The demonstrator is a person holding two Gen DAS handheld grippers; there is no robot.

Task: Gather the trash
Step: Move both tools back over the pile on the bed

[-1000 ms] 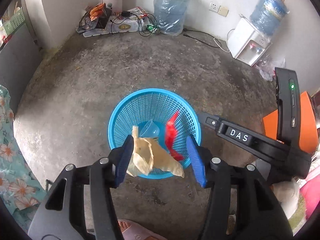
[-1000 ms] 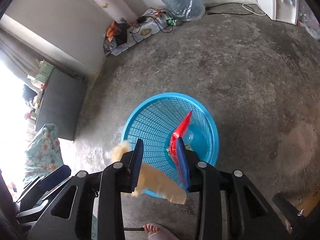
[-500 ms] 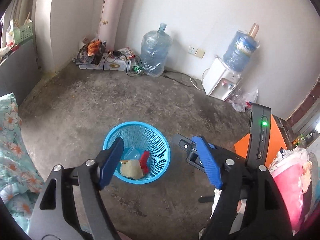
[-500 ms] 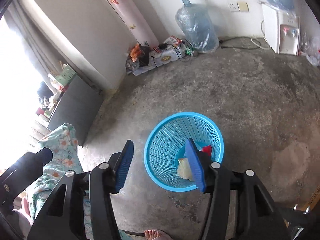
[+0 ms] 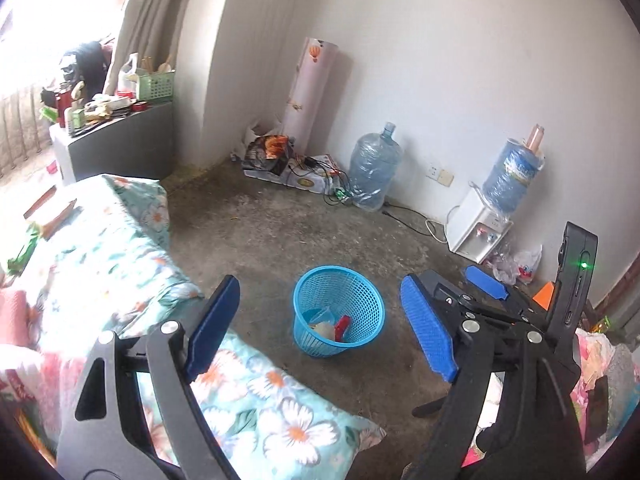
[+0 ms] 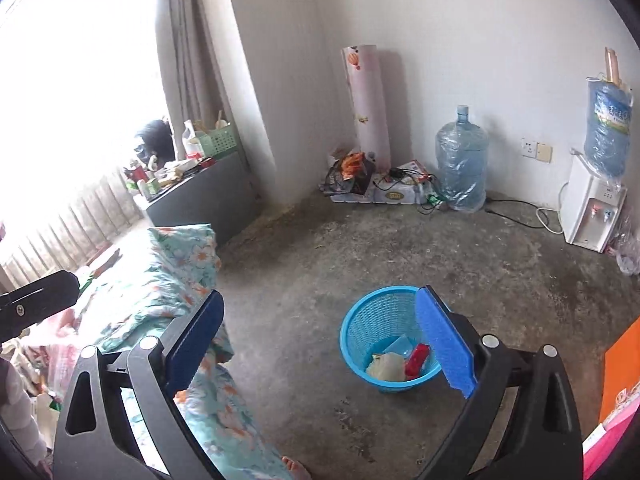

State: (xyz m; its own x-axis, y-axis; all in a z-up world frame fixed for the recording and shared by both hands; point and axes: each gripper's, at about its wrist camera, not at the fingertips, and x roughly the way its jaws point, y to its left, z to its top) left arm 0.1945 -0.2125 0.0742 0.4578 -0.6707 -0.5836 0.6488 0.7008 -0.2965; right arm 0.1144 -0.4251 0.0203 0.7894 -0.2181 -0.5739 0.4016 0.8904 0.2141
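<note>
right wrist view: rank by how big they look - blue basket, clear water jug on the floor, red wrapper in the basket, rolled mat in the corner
1. rolled mat
2. blue basket and clear water jug: too close to rank, and the basket sits nearer the camera
3. red wrapper

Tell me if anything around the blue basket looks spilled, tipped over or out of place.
Nothing stands out. The blue basket stands upright on the concrete floor, with the crumpled paper, red wrapper and clear plastic piece inside it. No trash shows on the floor around it.
</note>
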